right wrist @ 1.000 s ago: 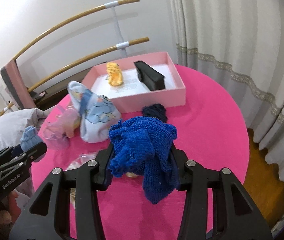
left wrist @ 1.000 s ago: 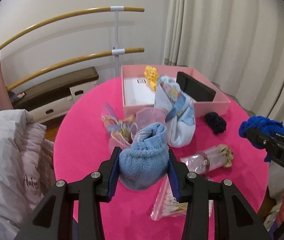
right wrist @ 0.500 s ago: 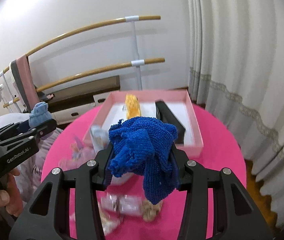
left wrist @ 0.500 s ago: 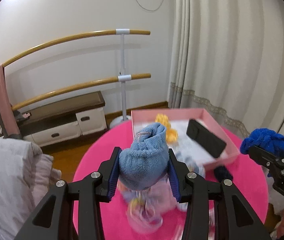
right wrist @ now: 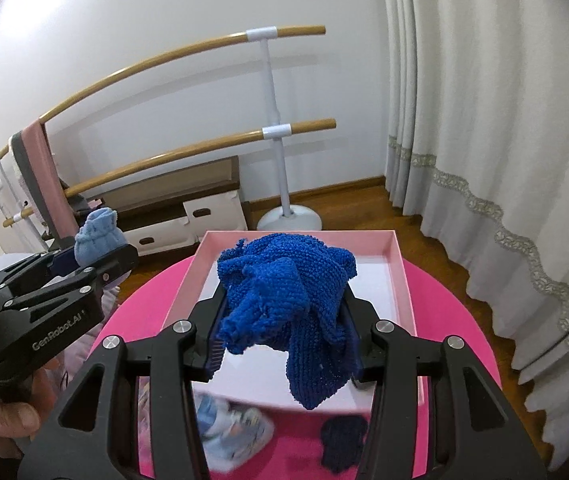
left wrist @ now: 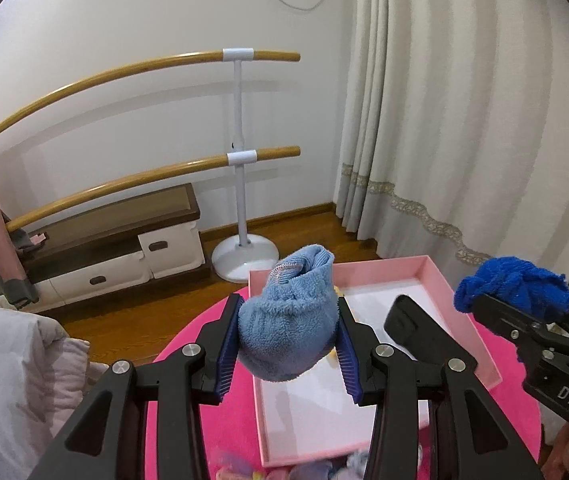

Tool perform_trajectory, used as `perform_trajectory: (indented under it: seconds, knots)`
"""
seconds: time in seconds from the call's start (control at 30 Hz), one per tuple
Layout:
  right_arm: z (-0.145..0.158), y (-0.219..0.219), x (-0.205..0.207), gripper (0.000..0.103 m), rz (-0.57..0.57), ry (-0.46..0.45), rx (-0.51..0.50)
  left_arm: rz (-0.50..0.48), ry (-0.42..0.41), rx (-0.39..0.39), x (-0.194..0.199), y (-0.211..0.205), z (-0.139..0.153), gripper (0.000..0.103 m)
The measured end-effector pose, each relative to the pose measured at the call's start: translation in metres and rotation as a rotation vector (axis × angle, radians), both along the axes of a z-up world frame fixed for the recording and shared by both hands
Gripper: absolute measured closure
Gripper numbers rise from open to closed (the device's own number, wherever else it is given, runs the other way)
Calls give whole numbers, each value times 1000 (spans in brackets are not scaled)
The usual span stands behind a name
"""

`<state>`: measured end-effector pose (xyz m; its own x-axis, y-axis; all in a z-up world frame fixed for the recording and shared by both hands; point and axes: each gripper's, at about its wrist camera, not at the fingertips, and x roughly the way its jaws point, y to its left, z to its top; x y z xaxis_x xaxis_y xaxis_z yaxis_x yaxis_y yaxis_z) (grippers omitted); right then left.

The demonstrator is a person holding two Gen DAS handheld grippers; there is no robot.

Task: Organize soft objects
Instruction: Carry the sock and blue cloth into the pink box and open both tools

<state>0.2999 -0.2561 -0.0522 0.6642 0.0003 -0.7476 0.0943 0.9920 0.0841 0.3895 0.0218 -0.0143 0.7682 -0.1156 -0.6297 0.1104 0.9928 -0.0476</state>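
both grippers, gripping light blue sock (left wrist: 288, 320) and dark blue knit (right wrist: 284, 304), now hang over pink box (left wrist: 480, 344).

The right gripper (right wrist: 284, 328) clamps a dark-blue knitted cloth (right wrist: 284, 300) above the pink box (right wrist: 402, 280).

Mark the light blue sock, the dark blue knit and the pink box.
light blue sock (left wrist: 288, 332), left wrist view, fleece body
dark blue knit (right wrist: 284, 292), right wrist view, bunched middle
pink box (right wrist: 402, 280), right wrist view, right wall
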Motion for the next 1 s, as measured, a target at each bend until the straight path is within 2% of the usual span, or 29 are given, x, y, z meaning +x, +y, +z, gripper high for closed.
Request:
perform_trajectory:
  seconds: [0.3, 0.83, 0.93, 1.0]
  knots:
    - [-29, -10, 36, 59, -1, 50, 22, -4, 58, -4, 78, -13, -6, 63]
    - [-63, -11, 66, 57, 5, 130, 27, -28, 180, -30, 188, -11, -41, 60]
    - [-68, -11, 69, 55, 8, 142, 25, -29, 193, -30, 199, -10, -43, 52]
    - [-72, -11, 71, 49, 9, 157, 25, -31, 189, -34, 203, -9, -42, 38]
